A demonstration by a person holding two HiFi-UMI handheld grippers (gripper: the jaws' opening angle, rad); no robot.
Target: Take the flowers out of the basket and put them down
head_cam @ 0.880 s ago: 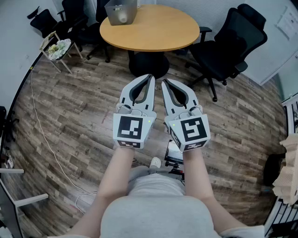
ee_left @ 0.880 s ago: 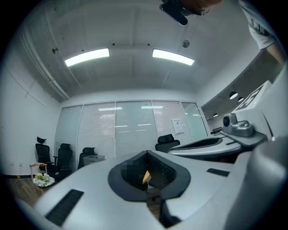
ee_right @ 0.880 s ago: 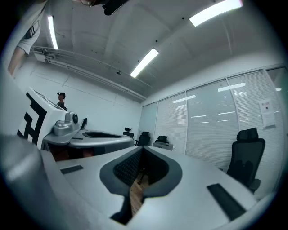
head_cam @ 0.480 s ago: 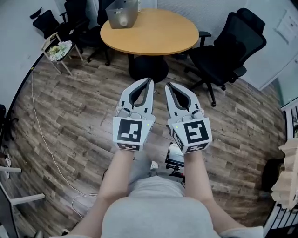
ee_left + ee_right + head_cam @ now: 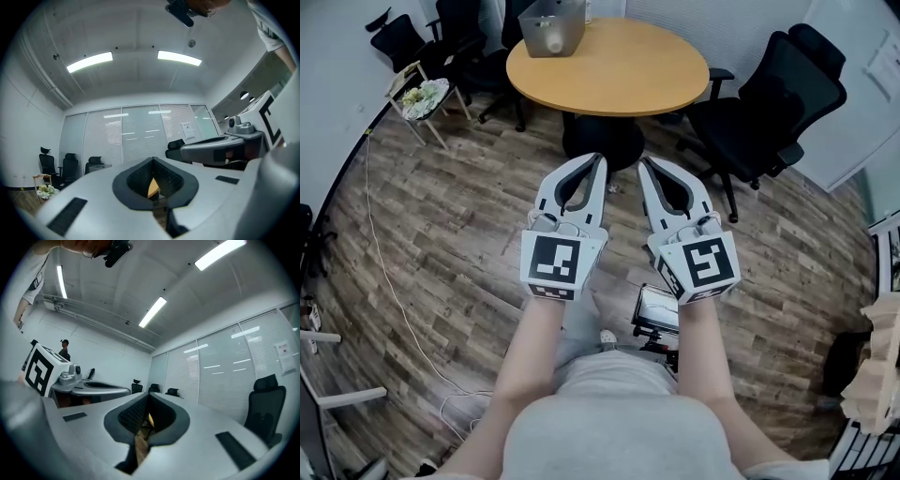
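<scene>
Both grippers were held out side by side in front of the person, above a wooden plank floor [image 5: 441, 225] and aimed at a round wooden table [image 5: 619, 80]. The left gripper [image 5: 600, 159] was closed, its two jaws meeting at the tips with nothing between them; only the hollow behind the tips stayed open, and a sliver of the tabletop showed through it in the left gripper view. The right gripper [image 5: 645, 163] was closed in the same way and carried nothing. The two grippers lay near each other but did not touch.

A grey basket [image 5: 551, 24] stood at the far left edge of the table, well away from both grippers. A pale round shape showed through its wall, but what it was could not be made out. Off to the left, beside the wall, a small wooden-framed stand [image 5: 405, 73] bore a pale white and green bunch that looked like flowers [image 5: 422, 96], also well apart from the grippers.

Black office chairs [image 5: 778, 98] stood to the right of the table, with more in the far left corner. A thin pale cable [image 5: 389, 272] trailed across the floor on the left
</scene>
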